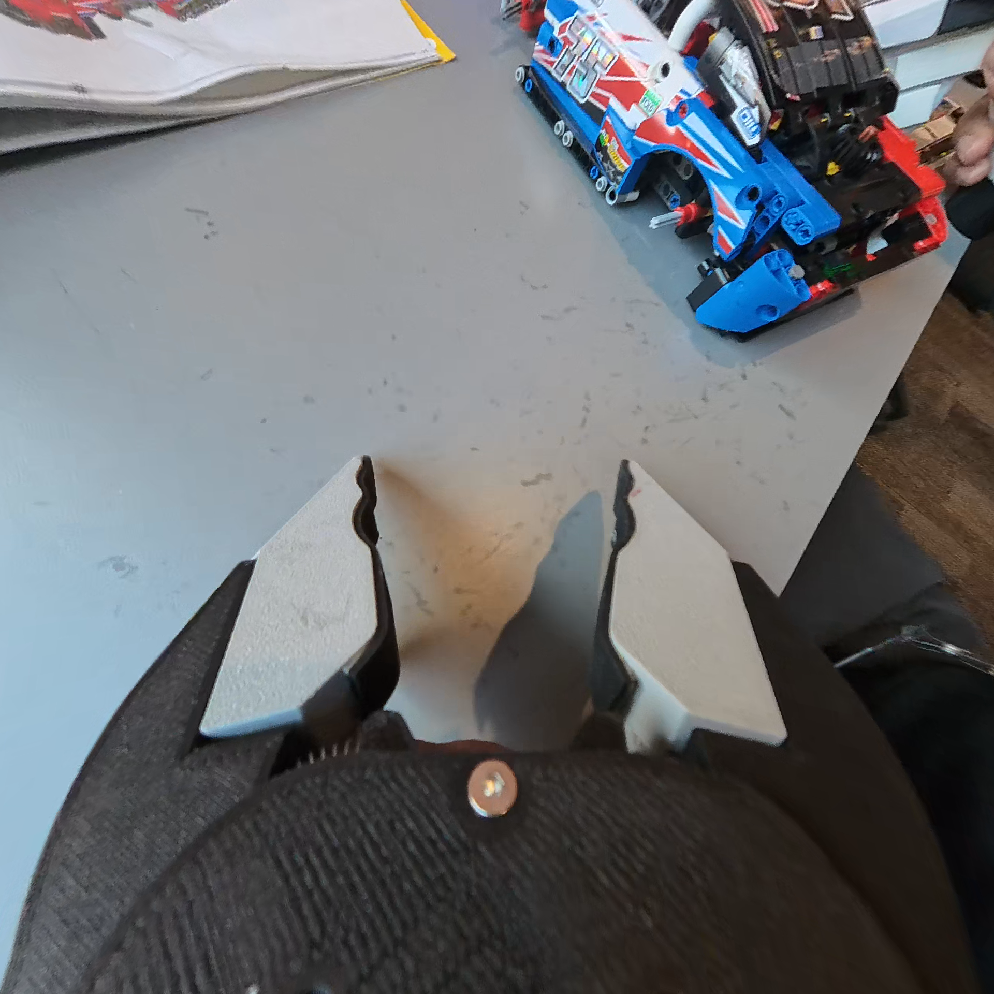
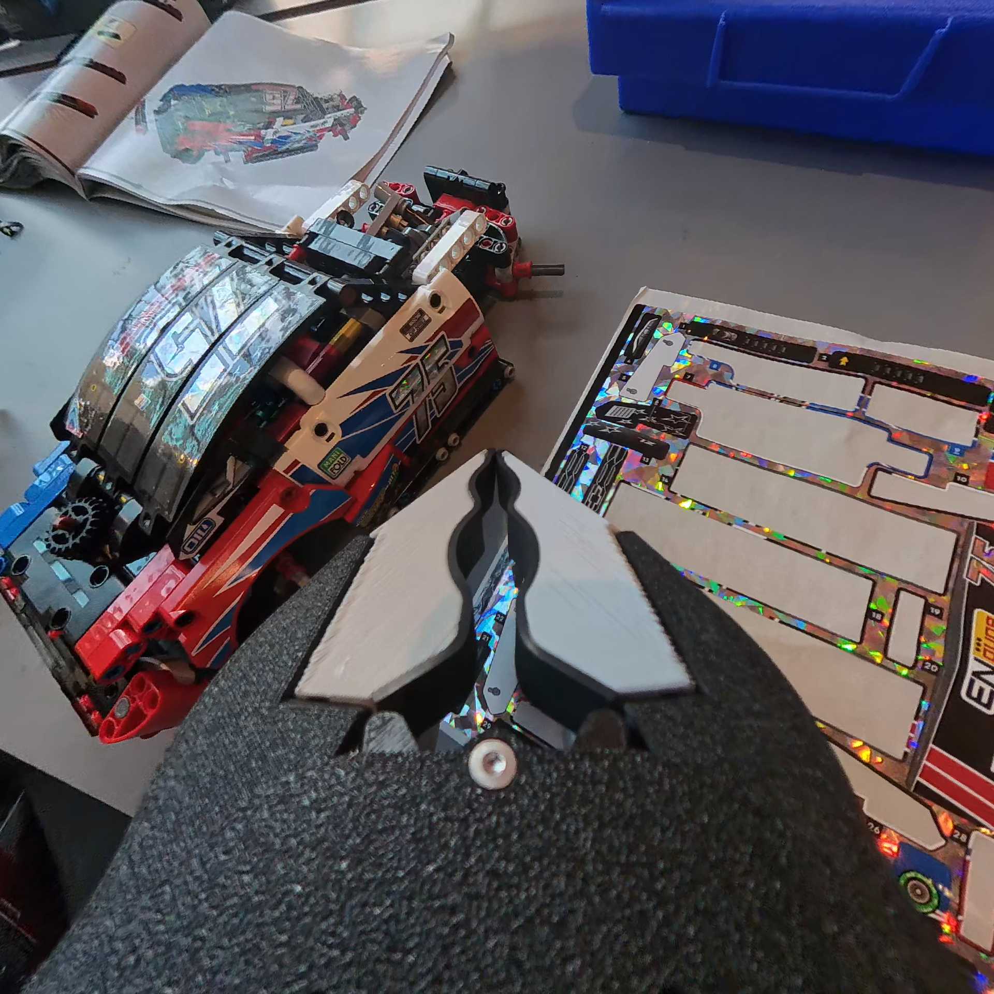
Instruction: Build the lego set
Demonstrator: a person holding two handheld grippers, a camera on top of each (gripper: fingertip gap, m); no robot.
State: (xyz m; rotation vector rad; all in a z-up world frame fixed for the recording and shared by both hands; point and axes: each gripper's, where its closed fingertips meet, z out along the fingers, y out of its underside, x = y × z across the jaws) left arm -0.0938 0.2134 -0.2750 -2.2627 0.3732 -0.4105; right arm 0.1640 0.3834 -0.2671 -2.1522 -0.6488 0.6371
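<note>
Left tool (image 1: 495, 468): ridged black pads spread apart over scuffed grey desk (image 1: 269, 322), nothing held. Right tool (image 2: 495, 457): wavy pads pressed together w/ tips meeting, above glittery foil sticker sheet (image 2: 780, 484). Blocky plastic lego car (image 2: 258, 430) sits left of the sheet, near open paper manual (image 2: 258, 123).

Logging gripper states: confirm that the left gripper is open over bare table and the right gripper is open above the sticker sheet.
Wrong on the right gripper: the right wrist view shows it shut above the sticker sheet. The left gripper is open over bare table.
</note>
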